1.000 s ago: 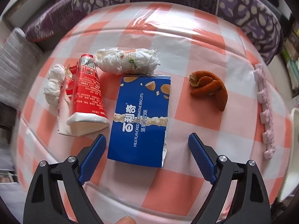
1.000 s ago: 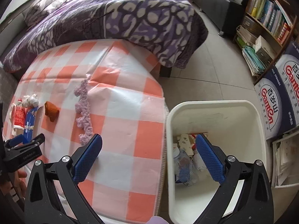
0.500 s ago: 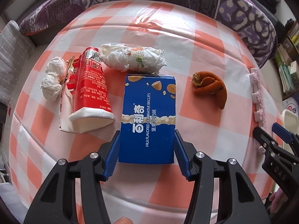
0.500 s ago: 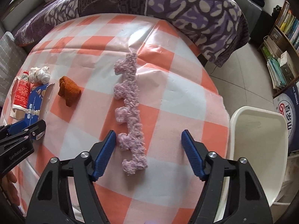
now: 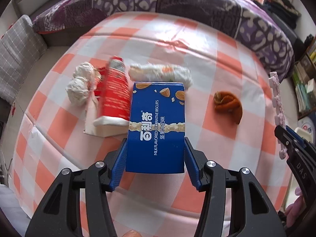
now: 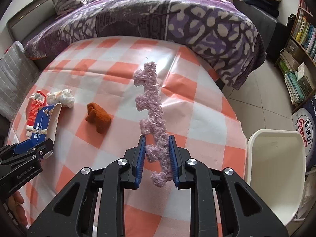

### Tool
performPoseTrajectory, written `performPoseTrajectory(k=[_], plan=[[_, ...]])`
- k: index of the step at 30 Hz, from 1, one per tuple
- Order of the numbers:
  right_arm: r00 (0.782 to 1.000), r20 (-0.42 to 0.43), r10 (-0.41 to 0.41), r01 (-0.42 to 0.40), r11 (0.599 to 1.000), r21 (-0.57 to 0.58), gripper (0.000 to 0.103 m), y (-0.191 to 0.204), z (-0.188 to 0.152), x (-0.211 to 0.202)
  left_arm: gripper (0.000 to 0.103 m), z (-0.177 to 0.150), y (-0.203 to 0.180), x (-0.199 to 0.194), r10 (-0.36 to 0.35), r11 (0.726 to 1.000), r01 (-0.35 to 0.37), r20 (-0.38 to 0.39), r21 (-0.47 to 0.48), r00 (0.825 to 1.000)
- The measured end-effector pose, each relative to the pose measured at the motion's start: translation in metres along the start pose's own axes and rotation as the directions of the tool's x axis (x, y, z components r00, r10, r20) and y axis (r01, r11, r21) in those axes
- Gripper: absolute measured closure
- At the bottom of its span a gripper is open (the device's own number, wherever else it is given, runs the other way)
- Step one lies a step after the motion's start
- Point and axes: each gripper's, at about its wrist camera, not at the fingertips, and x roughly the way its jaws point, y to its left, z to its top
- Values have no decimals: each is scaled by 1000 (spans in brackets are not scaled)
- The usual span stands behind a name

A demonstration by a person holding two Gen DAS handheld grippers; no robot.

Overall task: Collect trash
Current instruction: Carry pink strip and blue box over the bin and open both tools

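Note:
My left gripper (image 5: 155, 155) is shut on a blue biscuit box (image 5: 156, 126) and holds it lifted off the checked tablecloth; it also shows in the right wrist view (image 6: 44, 122). My right gripper (image 6: 157, 156) is shut on a fuzzy lilac strip (image 6: 152, 106) that stands up from the jaws. On the table lie a red tube (image 5: 115, 92), a white paper wad (image 5: 80, 85), a rolled white tissue (image 5: 160, 72) and a brown orange peel (image 5: 229, 104). A white bin (image 6: 276, 169) stands at the table's right edge.
A purple patterned quilt (image 6: 158, 17) covers the bed behind the table. A grey checked cushion (image 5: 17, 45) is at the left. Bookshelves (image 6: 302, 39) and a printed carton (image 6: 305, 126) stand on the right, beyond the bin.
My left gripper has lifted the blue box, which it closed on half a second ago. My right gripper has closed on the lilac strip and raised it.

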Motion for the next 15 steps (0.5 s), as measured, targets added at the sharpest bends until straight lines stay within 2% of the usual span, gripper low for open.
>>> performPoseTrajectory(k=[6,11,15], plan=[[992,123,-2,3,1000,-4,81,3,5,-25,50,4,1,-28,16,999,-12,114,-34,993],[980,197,-14,10,1000,21,81,0,8,-42,49,6,-3,-54,66,997,-54,232,-59,970],[971,236,-29,20,999,37,80,-4,9,-52,49,6,-8,-69,96,994,-78,296,-72,950]])
